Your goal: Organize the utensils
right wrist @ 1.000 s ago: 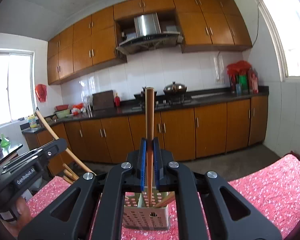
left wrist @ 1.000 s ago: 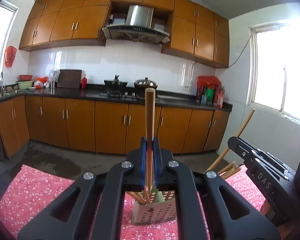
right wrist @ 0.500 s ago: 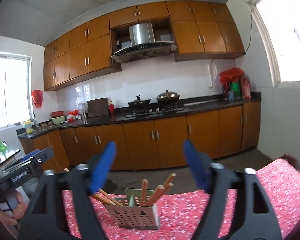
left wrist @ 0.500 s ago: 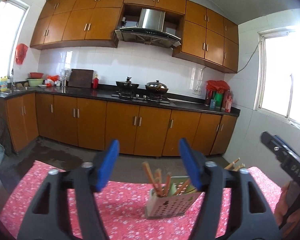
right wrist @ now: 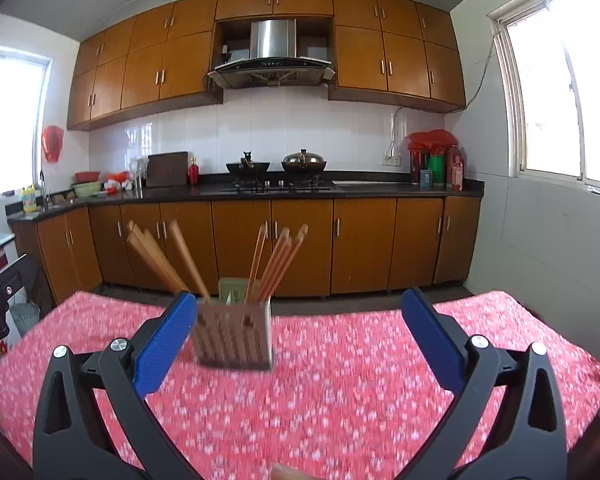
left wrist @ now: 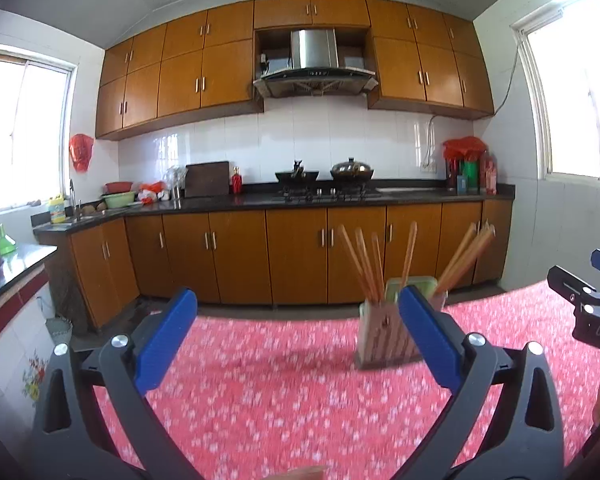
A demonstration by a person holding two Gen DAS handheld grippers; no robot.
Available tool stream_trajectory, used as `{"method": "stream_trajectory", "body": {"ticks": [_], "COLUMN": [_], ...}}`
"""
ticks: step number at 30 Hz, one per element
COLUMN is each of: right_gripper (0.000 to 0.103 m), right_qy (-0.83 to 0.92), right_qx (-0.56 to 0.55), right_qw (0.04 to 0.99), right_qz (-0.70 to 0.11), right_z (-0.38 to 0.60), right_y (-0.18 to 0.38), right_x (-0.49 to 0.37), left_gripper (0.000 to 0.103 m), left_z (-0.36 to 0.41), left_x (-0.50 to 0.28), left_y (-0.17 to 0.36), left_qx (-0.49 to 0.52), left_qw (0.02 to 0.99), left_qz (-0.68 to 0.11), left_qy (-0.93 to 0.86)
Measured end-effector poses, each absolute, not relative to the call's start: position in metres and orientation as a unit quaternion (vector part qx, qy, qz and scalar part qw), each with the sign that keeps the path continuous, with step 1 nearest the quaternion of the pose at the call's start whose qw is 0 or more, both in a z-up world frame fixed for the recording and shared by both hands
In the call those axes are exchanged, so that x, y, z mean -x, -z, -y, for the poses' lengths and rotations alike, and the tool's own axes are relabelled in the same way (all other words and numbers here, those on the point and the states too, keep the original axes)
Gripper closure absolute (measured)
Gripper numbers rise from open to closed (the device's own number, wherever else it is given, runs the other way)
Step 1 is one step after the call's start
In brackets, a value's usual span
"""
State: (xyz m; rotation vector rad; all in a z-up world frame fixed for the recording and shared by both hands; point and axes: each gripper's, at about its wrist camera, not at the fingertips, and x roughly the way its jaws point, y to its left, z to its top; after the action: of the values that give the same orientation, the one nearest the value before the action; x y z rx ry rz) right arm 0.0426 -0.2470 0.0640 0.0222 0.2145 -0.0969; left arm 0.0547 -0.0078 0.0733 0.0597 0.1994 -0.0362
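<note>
A perforated plastic utensil holder [right wrist: 233, 336], boxy and pale with a grid of small holes, stands upright on the table [right wrist: 360, 392], which is draped in a red cloth with a fine white floral print. Wooden chopsticks [right wrist: 278, 262], long, slim and square-ended, fan out of the holder in two leaning groups, one tilting to each side. The left tongs [left wrist: 296, 340] are spread wide with nothing between the blue pads [left wrist: 166, 336]; the holder sits just behind the right-hand pad, partly hidden by it. The right tongs [right wrist: 296, 336] are likewise wide open and empty, and here the holder stands just behind the left-hand pad [right wrist: 164, 344]. In front of the holder and to either side of it the cloth lies bare, and behind it the table's far edge drops off toward the floor and the wooden cabinets [right wrist: 300, 244]. The left view catches the other tongs' black body at its right border, well apart from the holder; the right view shows the table's right corner and side edge. Both views are motion-blurred around the holder.
</note>
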Motion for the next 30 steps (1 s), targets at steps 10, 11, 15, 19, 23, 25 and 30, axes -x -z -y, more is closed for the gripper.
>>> {"method": "stream_trajectory", "body": {"ticks": [10,11,15,19,23,25,30], "right_gripper": [0.002,0.002,0.002,0.002,0.002,0.002,0.002], "right_qy": [0.036,0.035,0.035,0.037,0.040,0.041,0.040], "right_qx": [-0.023,-0.026,-0.029,-0.031,-0.039,-0.040,-0.038], "right_qw": [0.988,0.987,0.984,0.982,0.981,0.981,0.982], "right_qz": [-0.148,-0.155,-0.171,-0.181,-0.185,-0.184,-0.181], "right_z": [0.239,0.239,0.237,0.235,0.237,0.237,0.236], "right_y": [-0.005,0.001,0.016,0.027,0.027,0.027,0.026], "right_x": [-0.015,-0.014,-0.008,-0.005,-0.005,-0.004,-0.002], "left_gripper": [0.004,0.004,0.004,0.004,0.004,0.004,0.004], "left_z": [0.013,0.012,0.013,0.015,0.015,0.015,0.014], "left_x": [-0.026,-0.023,-0.016,-0.016,-0.016,-0.015,-0.014], "left_y": [-0.014,-0.008,0.004,0.012,0.018,0.020,0.019], "left_qx": [-0.031,-0.030,-0.029,-0.036,-0.034,-0.033,-0.033], "left_qw": [0.990,0.990,0.989,0.988,0.987,0.987,0.987], "left_qz": [-0.134,-0.136,-0.142,-0.150,-0.156,-0.157,-0.157], "left_qy": [0.019,0.017,0.016,0.017,0.021,0.021,0.024]}}
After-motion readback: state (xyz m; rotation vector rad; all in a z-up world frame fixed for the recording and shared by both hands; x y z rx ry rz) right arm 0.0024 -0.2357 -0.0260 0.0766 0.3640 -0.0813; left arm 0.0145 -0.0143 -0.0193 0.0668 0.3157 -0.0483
